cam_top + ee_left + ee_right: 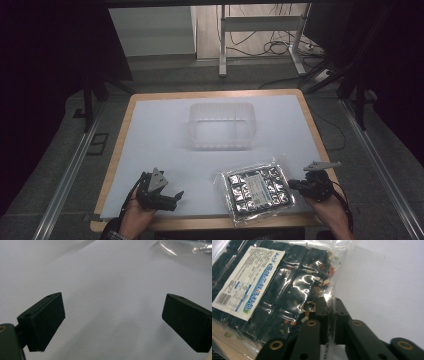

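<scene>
A dim room with cables on the floor lies beyond a wood-edged counter (116,165) covered by a white sheet. On its near part, towards the person's right, a clear plastic packet (256,190) of dark blocks with a white label is laid flat.

In the right gripper view the packet's clear edge (331,293) is seen pinched between the fingers (321,312) of the right gripper (298,185), which are brought together with only the film between them; the dark blocks lie just beyond and to one side of the fingertips. The packet is not yet lifted, as far as can be judged: it appears flat against the sheet.

The fingers (46,320) of the left gripper (176,197) are spread wide and nothing is held; only bare white sheet lies between them, and the packet's clear corner (185,246) is seen well ahead of them and to one side.

Further out, a translucent container (222,126) stands open at the middle of the counter, well beyond both pairs of fingers, and appears empty.

The work is judged to be at its start: a grip has been taken, while lifting the packet and carrying it over, probably to the container, is left.
</scene>
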Motion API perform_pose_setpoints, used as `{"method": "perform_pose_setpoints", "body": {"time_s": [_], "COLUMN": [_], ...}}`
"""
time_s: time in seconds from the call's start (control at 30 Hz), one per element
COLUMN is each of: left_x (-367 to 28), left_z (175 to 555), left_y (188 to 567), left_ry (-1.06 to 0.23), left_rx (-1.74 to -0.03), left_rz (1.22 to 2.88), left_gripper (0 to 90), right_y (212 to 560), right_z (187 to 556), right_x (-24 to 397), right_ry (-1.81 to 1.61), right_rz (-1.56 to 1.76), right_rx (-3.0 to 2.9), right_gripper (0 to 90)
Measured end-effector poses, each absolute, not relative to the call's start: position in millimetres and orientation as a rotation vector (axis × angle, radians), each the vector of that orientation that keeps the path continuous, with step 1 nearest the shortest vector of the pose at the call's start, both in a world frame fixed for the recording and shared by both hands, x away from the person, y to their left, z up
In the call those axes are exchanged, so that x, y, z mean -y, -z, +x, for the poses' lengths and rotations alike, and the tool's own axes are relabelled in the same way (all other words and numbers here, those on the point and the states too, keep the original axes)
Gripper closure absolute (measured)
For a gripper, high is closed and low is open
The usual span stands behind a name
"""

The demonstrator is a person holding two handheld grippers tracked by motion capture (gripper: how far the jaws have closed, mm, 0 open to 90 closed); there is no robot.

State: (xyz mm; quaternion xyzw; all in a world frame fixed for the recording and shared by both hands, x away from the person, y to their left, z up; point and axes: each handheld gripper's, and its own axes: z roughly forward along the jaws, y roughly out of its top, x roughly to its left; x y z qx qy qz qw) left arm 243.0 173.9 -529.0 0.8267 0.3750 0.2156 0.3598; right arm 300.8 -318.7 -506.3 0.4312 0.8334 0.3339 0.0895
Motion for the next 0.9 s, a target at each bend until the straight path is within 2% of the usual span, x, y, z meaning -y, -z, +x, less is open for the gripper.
{"method": "perform_pose_setpoints", "body": {"time_s": [0.3, 0.9], "left_x": [-173.4, -170.7], "left_z": [242.9, 242.6], "left_y": [528.6, 528.4], "left_ry": [-0.563, -0.575], "left_rx": [-0.958, -0.946], "left_rz": [2.143, 2.16], "left_gripper": [4.5, 4.6], "right_y": [502.1, 467.9], "right_z": [300.5, 300.6], "right_x": [318.9, 321.6], "right_ry": [-1.001, -1.187], "right_rz": [1.3, 1.264], "right_rx": [-2.479, -2.452], "right_gripper": [88.6, 88.7]}}
